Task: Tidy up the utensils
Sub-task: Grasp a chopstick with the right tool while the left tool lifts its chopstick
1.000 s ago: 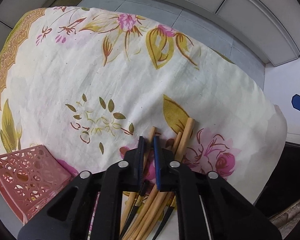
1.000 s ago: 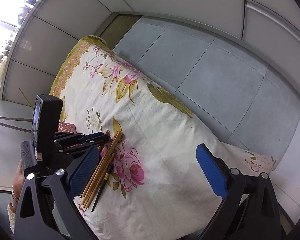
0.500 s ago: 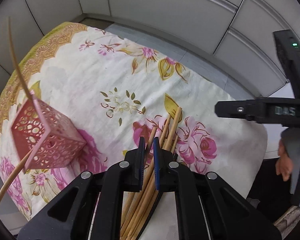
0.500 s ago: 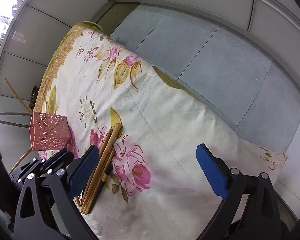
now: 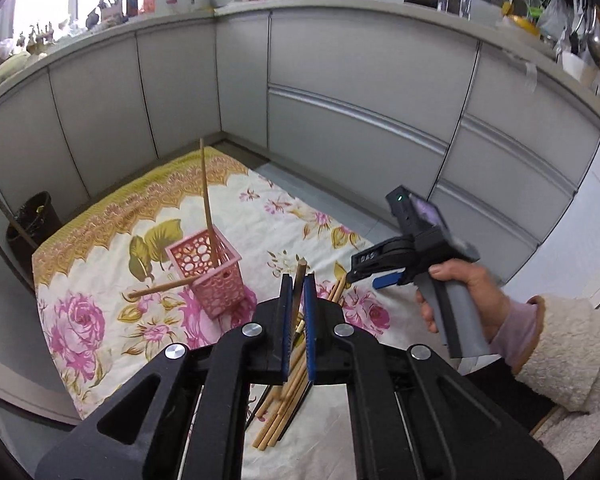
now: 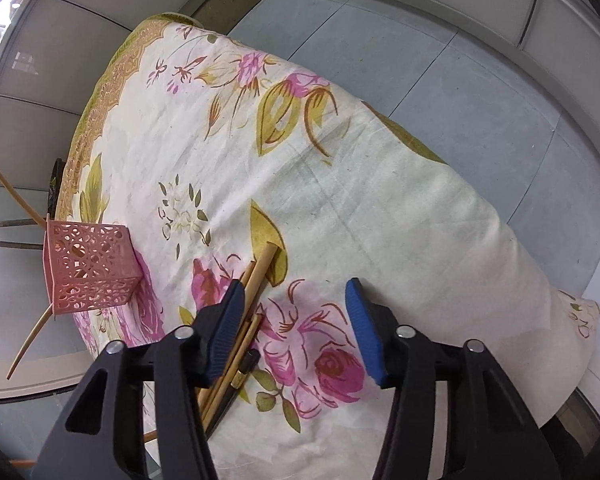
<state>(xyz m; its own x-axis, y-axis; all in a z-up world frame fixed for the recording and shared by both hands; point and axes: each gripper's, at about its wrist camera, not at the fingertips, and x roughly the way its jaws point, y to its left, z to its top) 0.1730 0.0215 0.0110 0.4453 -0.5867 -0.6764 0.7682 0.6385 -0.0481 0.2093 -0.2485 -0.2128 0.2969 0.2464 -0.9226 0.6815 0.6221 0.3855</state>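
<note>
While its black, ridged jaws press together, the left gripper (image 5: 297, 300) clamps a single slim wooden chopstick (image 5: 299, 280), whose blunt tip pokes up just past the blue rubber pads. Below it a loose bundle of chopsticks (image 5: 284, 400) lies on the tablecloth (image 5: 100, 280), a creased cream cotton sheet printed with pink roses, olive leaves and a scalloped gold border. These sticks are round, pale bamboo, and one darker piece with a brass-coloured band lies among them.

To the left of the bundle stands the pink basket (image 5: 210, 270), a square plastic holder with walls pierced by round cut-outs. One chopstick leans upright inside it, and another sticks out sideways through its lattice.

Seen from the right wrist, the right gripper (image 6: 296, 320) hangs over the bundle with its jaws closing; nothing is between the blue ribbed pads, and the left one sits above the sticks' upper ends. From the left wrist view, a hand (image 5: 468, 292) in a fleecy cream sleeve (image 5: 572, 356) holds that gripper's grey handle.

Smooth grey cabinets (image 5: 340, 92) with metal rail handles curve behind the table.
</note>
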